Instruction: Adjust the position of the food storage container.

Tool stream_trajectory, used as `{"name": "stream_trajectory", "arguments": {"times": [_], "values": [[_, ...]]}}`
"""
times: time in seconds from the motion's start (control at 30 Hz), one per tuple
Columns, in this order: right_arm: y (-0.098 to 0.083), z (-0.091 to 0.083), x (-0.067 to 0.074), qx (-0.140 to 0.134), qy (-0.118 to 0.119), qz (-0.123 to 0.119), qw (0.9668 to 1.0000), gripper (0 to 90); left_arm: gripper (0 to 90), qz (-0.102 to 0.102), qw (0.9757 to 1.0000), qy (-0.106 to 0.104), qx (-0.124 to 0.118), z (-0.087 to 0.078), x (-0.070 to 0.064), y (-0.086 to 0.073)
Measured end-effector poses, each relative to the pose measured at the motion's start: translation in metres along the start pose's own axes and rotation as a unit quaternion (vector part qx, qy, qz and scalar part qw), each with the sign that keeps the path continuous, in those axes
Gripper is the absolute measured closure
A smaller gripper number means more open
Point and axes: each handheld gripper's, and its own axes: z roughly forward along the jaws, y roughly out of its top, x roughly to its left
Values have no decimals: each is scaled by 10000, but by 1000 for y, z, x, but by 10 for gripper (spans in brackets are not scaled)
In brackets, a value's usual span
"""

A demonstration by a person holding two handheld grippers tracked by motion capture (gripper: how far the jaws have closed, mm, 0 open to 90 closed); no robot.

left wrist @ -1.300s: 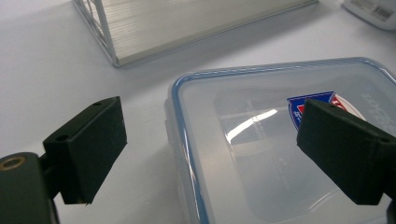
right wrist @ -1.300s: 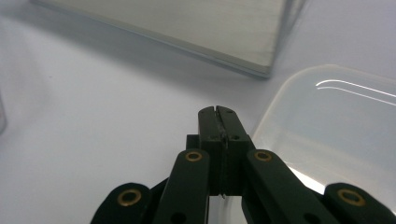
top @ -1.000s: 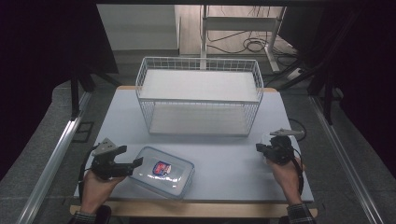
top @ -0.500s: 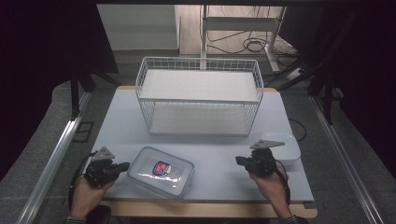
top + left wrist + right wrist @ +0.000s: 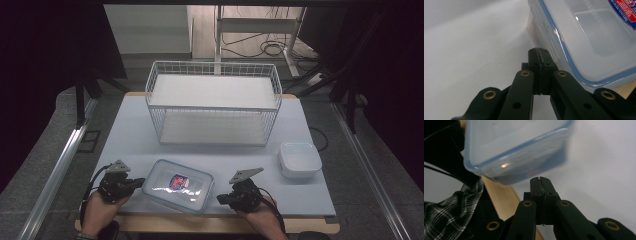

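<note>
Lying flat at the near edge of the table, the clear lidded container sits between your two grippers, its blue-rimmed lid on; whether anything is inside cannot be told through the cloudy plastic. Your left gripper has its tips just beside the container's left end, and in the left gripper view its jaws are pressed together with nothing between them, right next to the container's wall; they have just been closing. Your right gripper points at the container's right end from just beside it, jaws likewise together and empty, with the container's corner blurred close ahead.

Farther right, well apart from your hands, stands a small white square box with rounded corners, lid on, contents hidden. Behind both stands a white wire basket, open-topped, with nothing in it.

You work on a pale grey-white table top with a wooden edge along the near side. Dark curtains hang at both sides, grey floor runs around the table, and cables lie on the floor past the far end beside a metal frame.

On the lid is a red and blue label; its writing is too small to read.
</note>
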Motion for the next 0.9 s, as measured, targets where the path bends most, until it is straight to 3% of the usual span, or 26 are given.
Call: {"name": "stream_trajectory", "arguments": {"times": [0.1,0.17,0.23,0.37,0.63,0.9], "values": [[0,1,2,-13,103,73,9999,895,900,33,10000,-31,9,4,-8,4],[-1,-1,1,-1,-29,62,10000,894,900,2,10000,16,-14,5,-12,6],[-2,-4,-3,-26,-60,148,9999,894,900,-160,9998,-63,-135,6,-15,9],[-2,-7,-8,-49,-155,252,9995,894,900,-188,9996,-20,-205,8,-21,13],[-2,-15,-24,-119,-563,416,9975,896,900,-136,9994,62,-309,18,-34,27],[-1,-22,-42,-219,-883,558,9943,896,900,-77,9992,17,-403,29,-40,39]]}}
